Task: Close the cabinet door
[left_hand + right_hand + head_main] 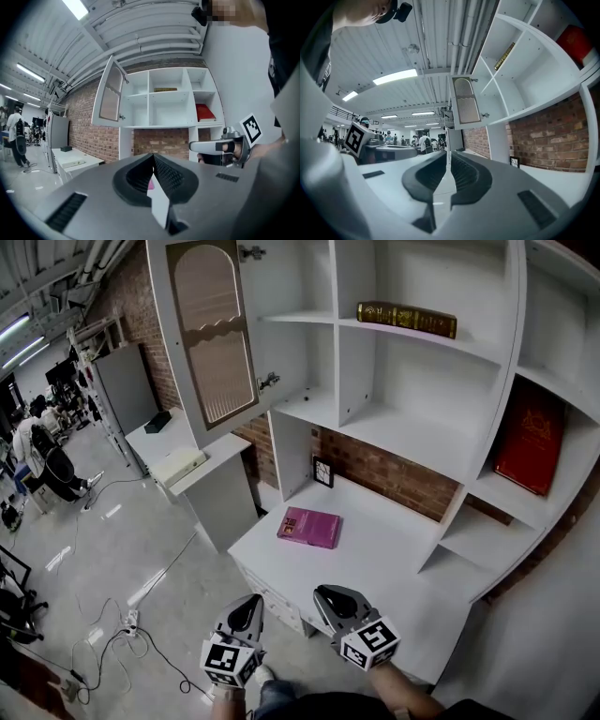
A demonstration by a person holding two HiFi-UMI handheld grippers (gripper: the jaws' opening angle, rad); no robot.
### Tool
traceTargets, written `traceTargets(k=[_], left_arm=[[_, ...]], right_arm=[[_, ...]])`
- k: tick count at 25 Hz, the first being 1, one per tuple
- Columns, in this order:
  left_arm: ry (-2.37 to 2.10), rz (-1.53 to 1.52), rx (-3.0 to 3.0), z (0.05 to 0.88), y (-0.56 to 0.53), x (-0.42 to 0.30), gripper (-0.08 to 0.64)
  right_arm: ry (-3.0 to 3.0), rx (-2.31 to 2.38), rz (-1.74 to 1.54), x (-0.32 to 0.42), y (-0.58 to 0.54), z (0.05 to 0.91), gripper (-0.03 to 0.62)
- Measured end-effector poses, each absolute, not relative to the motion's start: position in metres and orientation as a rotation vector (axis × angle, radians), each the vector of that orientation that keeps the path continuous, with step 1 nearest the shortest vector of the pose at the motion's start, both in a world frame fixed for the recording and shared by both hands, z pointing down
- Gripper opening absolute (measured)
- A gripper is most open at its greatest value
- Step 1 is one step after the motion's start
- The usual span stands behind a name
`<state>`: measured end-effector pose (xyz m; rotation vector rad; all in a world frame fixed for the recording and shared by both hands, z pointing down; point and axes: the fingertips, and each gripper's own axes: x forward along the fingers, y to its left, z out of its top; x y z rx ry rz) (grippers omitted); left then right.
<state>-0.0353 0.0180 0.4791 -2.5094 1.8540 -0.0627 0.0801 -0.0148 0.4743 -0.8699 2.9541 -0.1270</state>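
The white cabinet door with an arched panel (214,334) stands swung wide open at the top left corner of the white shelf unit (427,442). In its compartments, a dark gilt-lettered book (406,319) lies flat up high and a red book (531,437) leans at the right. A pink book (309,527) lies on the white bench (394,563). The left gripper (247,611) and right gripper (330,599) hover off the bench's front edge, jaws together on nothing.

You have no word or number here that can be read. The brown book (406,319) on the shelf (478,351) high ahead of your right gripper (322,592) bears gilt marks too small to make out, and so does the red book (531,439) further right. The cubes (230,662) on it and on your left gripper (251,600) carry only square patterns.
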Motion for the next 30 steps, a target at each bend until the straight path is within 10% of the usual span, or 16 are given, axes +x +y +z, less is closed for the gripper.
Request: traceTargets(k=[30], left_arm=[[1.668,0.085,-2.528,0.413,-0.204,-0.293,0.011]], right_arm=[[2.864,-1.153,-0.003,-0.153,-0.219,0.421,0.037]])
